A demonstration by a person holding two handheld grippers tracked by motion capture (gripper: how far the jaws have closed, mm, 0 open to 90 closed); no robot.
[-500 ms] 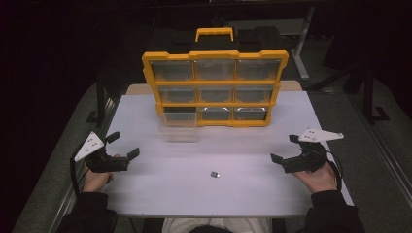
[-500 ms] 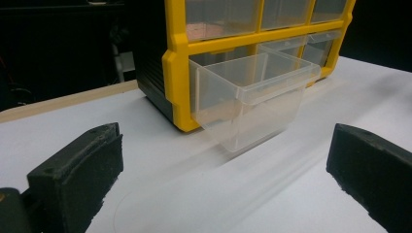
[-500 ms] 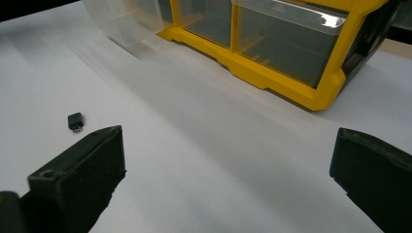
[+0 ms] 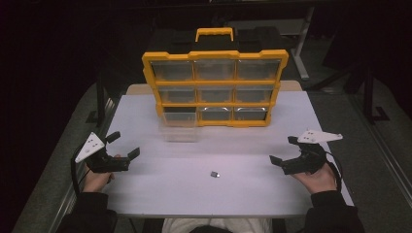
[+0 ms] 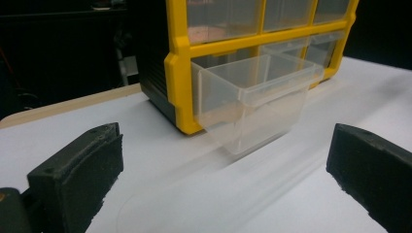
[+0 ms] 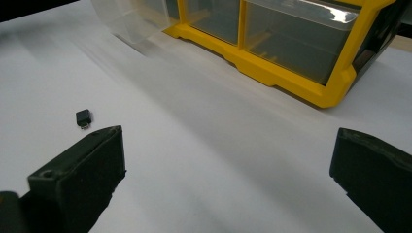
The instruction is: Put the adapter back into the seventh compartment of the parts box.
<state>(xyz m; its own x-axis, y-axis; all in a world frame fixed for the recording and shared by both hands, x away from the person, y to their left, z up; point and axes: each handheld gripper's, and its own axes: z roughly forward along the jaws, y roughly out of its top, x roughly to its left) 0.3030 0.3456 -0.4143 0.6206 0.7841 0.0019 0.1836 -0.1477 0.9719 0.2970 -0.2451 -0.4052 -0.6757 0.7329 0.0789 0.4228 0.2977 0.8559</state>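
- A yellow-framed organizer case (image 4: 214, 87) stands upright at the far middle of the white table (image 4: 160, 194), its black-backed body topped by a yellow handle (image 4: 214, 34); its front shows three rows of three clear drawers.
- The bottom-left drawer (image 4: 179, 125) is pulled out toward the person and juts from the frame over the table; in the left gripper view the same clear drawer (image 5: 255, 99) hangs out of the yellow corner with its open top up.
- A small dark part (image 4: 214, 174) lies on the table near the front middle, between the two grippers and well apart from the case. Seen from above, its long axis runs roughly left to right.
- In the right gripper view that part (image 6: 83, 118) sits just beyond the left-hand jaw; a tiny lighter tip shows at its nearer end, so it points roughly back toward that camera.
- The left gripper (image 4: 122, 146) rests at the table's left edge in the person's left hand (image 4: 95, 178), jaws spread wide with nothing between them.
- The right gripper (image 4: 283, 150) sits near the right edge, held by the right hand (image 4: 316, 178), jaws likewise spread apart and empty.
- Both grippers aim inward and forward across the table.
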